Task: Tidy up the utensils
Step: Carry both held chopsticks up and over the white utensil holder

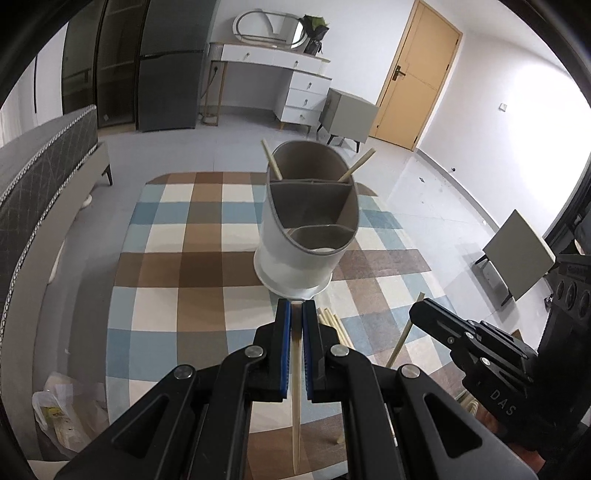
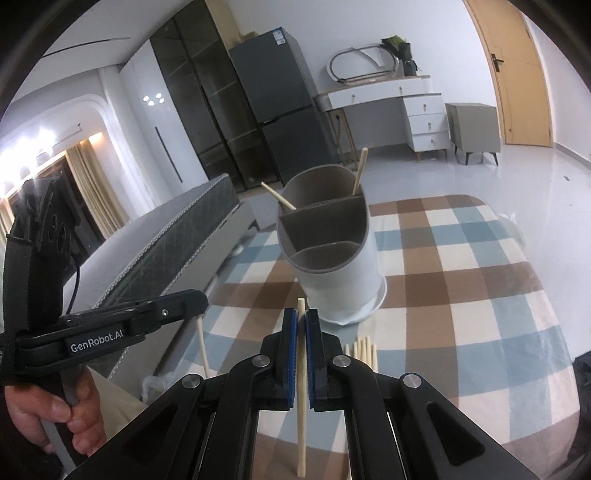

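In the left wrist view, the left gripper (image 1: 296,314) at bottom centre is clenched on a chopstick (image 1: 296,406) that runs down between its pads, and the holder (image 1: 308,221) stands just above it at mid-frame on the checked cloth (image 1: 184,258). The holder has three compartments: the far one holds two chopsticks, one (image 1: 271,162) leaning left and one (image 1: 356,166) leaning right, while the middle and near ones look empty. In the right wrist view, the right gripper (image 2: 300,325) likewise grips a chopstick (image 2: 301,406), with loose chopsticks (image 2: 364,350) lying on the cloth just right of it.

Pale walls, glossy grey floor (image 2: 535,173), wooden door (image 1: 417,74), white dressing table (image 2: 388,107) with oval mirror (image 1: 266,27), dark fridge (image 2: 280,96), grey nightstand (image 2: 472,127), lit curtained window (image 2: 81,184).
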{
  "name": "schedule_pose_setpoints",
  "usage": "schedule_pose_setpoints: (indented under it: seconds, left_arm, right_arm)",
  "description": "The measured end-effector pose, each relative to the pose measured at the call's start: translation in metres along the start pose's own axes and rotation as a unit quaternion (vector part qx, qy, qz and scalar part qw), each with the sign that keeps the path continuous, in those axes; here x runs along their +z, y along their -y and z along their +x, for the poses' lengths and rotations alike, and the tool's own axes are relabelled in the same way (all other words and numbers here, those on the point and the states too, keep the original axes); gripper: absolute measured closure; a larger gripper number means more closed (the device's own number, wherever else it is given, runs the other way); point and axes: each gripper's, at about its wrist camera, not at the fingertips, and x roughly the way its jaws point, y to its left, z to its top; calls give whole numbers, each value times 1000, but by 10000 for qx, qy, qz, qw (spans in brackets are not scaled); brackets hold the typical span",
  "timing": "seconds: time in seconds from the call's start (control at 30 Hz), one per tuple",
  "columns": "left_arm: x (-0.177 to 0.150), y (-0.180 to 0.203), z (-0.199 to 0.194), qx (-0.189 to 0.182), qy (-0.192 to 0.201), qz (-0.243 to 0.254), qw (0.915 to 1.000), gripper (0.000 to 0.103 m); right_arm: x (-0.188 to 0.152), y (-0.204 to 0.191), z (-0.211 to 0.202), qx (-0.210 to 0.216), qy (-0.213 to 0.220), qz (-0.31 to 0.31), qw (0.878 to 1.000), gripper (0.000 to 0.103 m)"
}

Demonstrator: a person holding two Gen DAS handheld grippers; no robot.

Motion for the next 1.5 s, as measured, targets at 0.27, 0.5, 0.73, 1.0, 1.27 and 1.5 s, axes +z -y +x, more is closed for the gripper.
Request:
schedule_pose_setpoints:
  seconds: [0.27,0.5,0.73,1.0,1.27,1.5]
  left_arm:
    - [2,20,-9,132,181,143,9996,101]
    - [17,27,-22,136,336,156,9992,101]
    - [48,34,-34,124,572,262,9979,101]
    - [92,27,-32,64,708,184,9973,101]
    - [140,14,-18,50,899,154,9958,101]
    - [179,3,-2,-43,1226,87,9924,101]
  right_arm:
    - [3,0,-19,66,263,-44,9996,99]
    - [14,2,-34,133,520,28,9986,99]
    - [43,-1,-48,163,828,-30,9964,99]
    - [92,6,-47,176,1073,63,9941,99]
    - [149,2,-38,210,1317,-176,9909,99]
    - [189,2,-16,271,1426,-332,9889,99]
